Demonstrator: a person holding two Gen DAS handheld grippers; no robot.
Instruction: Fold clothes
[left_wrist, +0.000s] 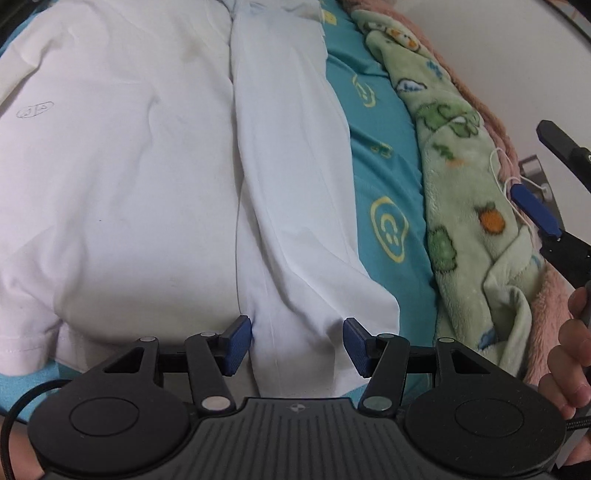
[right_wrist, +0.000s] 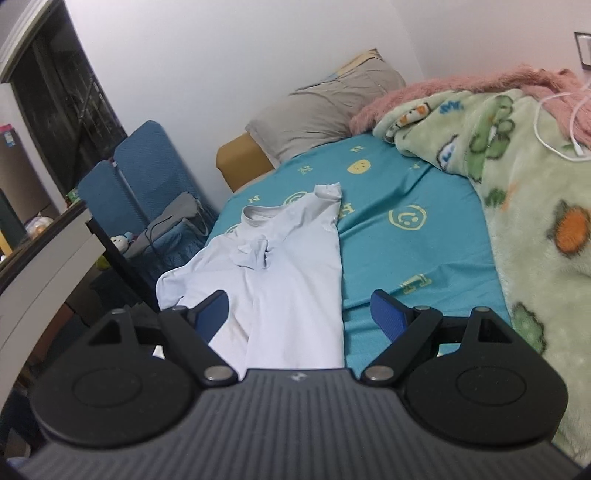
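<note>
The white shirt (left_wrist: 122, 166) is laid flat on the bed (left_wrist: 384, 177), long axis running straight away from the left tongs (left_wrist: 297, 345). They're spread, nothing pinched, folded strip just ahead. Right tongs (right_wrist: 299, 317) are spread too, held higher, so left looks nearer.

Shirt (right_wrist: 280, 266) on bed (right_wrist: 406, 240), blanket (right_wrist: 535, 221) right

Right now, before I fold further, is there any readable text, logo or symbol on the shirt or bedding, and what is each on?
Small oval emblem on the chest of the white cotton T-shirt: characters inside too blurred to read.
"H"-like yellow letters on the turquoise bed sheet: legible only as single letters, upside down or sideways.
Yellow smiley faces on the same sheet: symbols, no words.
Green fleece blanket: cartoon prints only, no text.
</note>
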